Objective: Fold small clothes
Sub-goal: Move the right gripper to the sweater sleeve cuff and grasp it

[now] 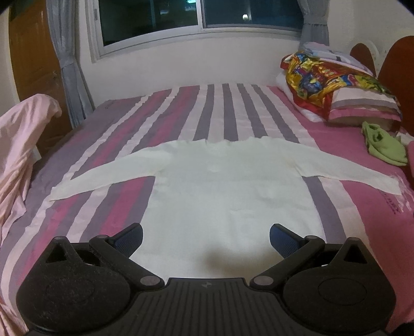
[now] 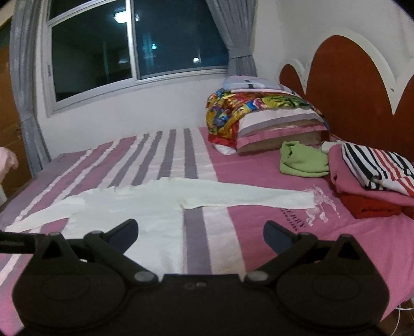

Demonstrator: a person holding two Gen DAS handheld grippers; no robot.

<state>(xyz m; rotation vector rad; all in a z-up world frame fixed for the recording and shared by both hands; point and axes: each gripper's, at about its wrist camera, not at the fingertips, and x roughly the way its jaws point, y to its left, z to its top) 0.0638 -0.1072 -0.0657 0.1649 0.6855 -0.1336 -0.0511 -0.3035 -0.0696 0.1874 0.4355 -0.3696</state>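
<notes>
so, my left gripper (image 1: 206,236) hangs with its blue-padded fingers (image 1: 130,236) spread wide and nothing between them, just above the near hem of the white long-sleeved top (image 1: 227,186). that top lies flat on the striped bedspread (image 1: 225,108), both sleeves stretched out to the left and right; its lowest edge is hidden behind the gripper body, so i cannot see where the hem ends. my right gripper (image 2: 201,234) is also spread wide and empty, over the near right side of the same white long-sleeved top (image 2: 145,206), whose right sleeve reaches toward a printed logo (image 2: 314,206) too small to read properly. far right on the bed sits a green garment (image 2: 302,160), crumpled, beside a stack of folded clothes (image 2: 372,181) that is cut off at the frame edge. behind them a pillow (image 2: 279,129) is partly covered by a bright patterned cloth (image 2: 233,108). at the left, pink fabric (image 1: 23,144) hangs in, only partly in view. the window (image 1: 199,15) is dark.
</notes>
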